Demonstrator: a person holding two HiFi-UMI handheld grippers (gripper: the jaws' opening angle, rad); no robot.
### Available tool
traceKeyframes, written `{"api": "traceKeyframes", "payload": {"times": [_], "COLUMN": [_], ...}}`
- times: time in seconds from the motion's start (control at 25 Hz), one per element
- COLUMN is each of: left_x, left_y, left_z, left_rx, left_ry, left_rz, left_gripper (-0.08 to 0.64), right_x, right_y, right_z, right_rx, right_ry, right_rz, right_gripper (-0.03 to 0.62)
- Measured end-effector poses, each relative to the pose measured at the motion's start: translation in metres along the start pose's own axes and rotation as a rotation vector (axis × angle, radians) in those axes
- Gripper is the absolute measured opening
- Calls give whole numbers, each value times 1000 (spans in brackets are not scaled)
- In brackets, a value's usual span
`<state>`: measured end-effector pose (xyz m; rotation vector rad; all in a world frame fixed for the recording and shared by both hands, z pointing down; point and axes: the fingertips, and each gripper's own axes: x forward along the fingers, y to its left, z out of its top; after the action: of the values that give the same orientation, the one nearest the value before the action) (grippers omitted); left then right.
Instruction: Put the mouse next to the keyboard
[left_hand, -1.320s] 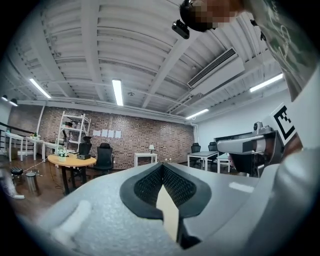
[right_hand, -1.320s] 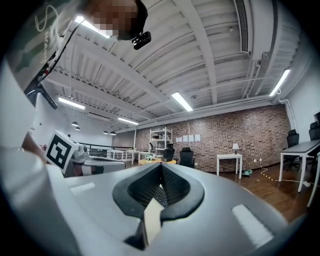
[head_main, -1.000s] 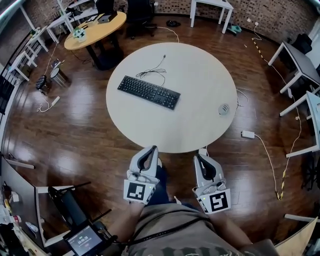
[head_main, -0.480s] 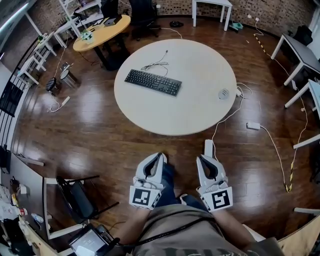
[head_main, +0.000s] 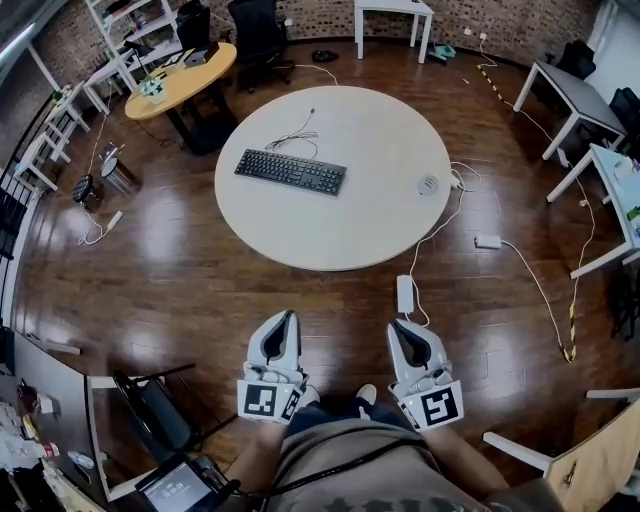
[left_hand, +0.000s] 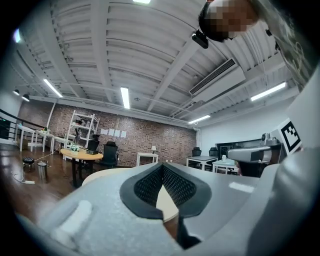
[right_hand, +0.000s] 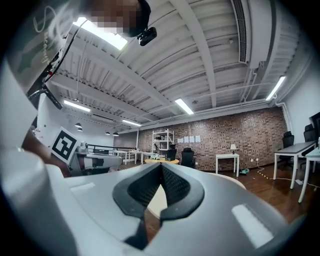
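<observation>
Head view: set high on the person (head_main: 350, 468), facing forward and steeply down. The wooden floor (head_main: 150, 270) fills most of it. The round surface (head_main: 370, 220) lies well ahead. The left hand-held gripper (head_main: 284, 320) and right hand-held gripper (head_main: 401, 328) sit close under the lens at the lower edge.

Left gripper view, right gripper view: low and level, each looking along its own jaws across the room to the brick wall (left_hand: 170, 145).

All three views share the round surface and the yellow table (head_main: 185, 70).
</observation>
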<state>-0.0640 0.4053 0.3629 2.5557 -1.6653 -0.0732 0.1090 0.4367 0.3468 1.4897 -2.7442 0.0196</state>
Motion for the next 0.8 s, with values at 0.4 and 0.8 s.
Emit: {"api": "traceKeyframes", "payload": {"times": [0.4,0.8], "left_x": [-30,-50], "left_y": [16,21], "left_z": [-5,6], "left_rx": [6,51], "left_ry": [33,2], "left_rz": [-26,-71], "left_gripper": [0,0], "right_x": [16,10], "right_y": [48,52], "right_z": [14,28], "right_rx": [-15,-105], "right_ry": [0,-27], "right_rz": [17,-28], "right_gripper": [5,5]}}
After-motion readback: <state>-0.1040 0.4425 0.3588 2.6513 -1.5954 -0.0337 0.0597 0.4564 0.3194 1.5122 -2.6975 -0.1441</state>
